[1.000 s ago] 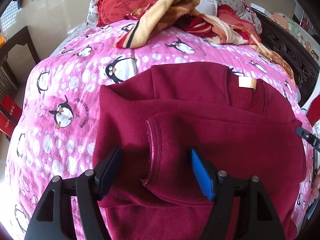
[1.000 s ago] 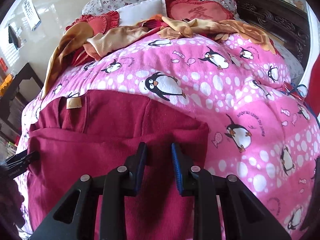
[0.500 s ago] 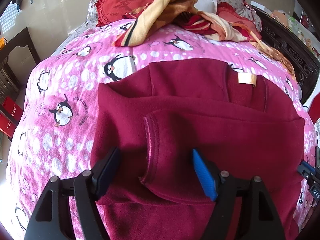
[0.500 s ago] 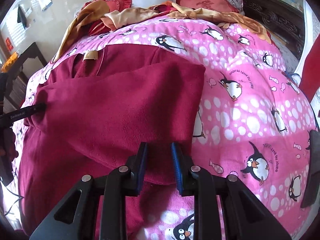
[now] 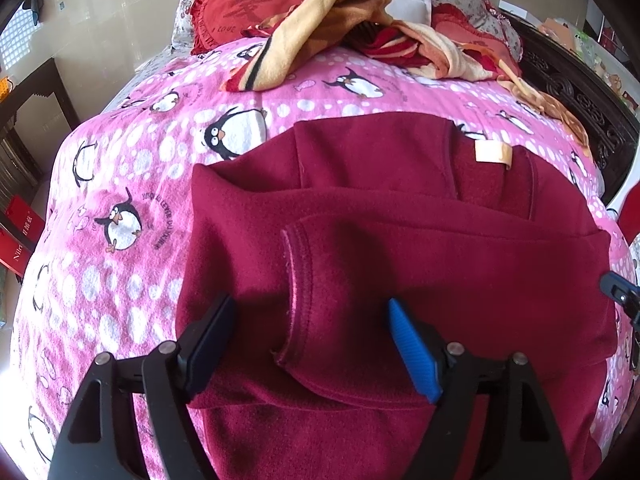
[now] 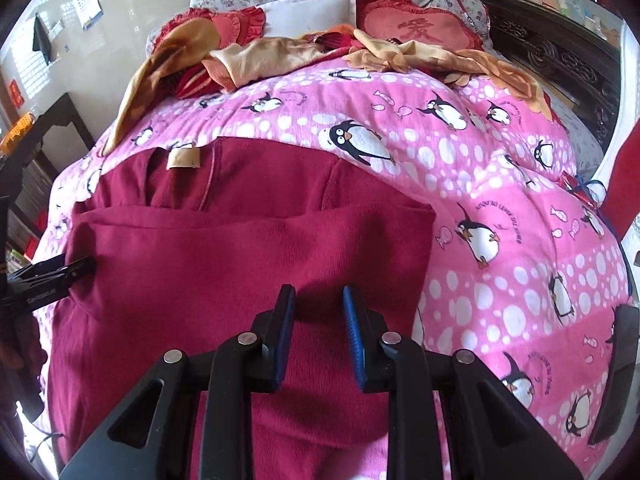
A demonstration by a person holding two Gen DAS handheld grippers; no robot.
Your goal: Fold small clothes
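A dark red fleece garment (image 5: 400, 216) lies on the pink penguin bedspread (image 5: 120, 184), with a sleeve folded across its body and a tan neck label (image 5: 491, 155) at the far side. My left gripper (image 5: 310, 344) is open and empty, just above the folded sleeve's cuff (image 5: 298, 280). In the right wrist view the same garment (image 6: 240, 248) fills the lower left. My right gripper (image 6: 319, 326) hovers over it with its jaws a narrow gap apart and nothing between them. The left gripper's tip (image 6: 48, 276) shows at that view's left edge.
A heap of tan and red striped cloth (image 5: 348, 20) and red heart cushions (image 5: 244, 8) lie at the bed's head. A dark carved bed frame (image 5: 580, 92) runs along the right. Dark furniture (image 5: 32, 92) stands on the left.
The right gripper has pulled back and tilted, so the garment's folded edge sits lower and farther from the head of the bed. The left gripper stays open over the sleeve.
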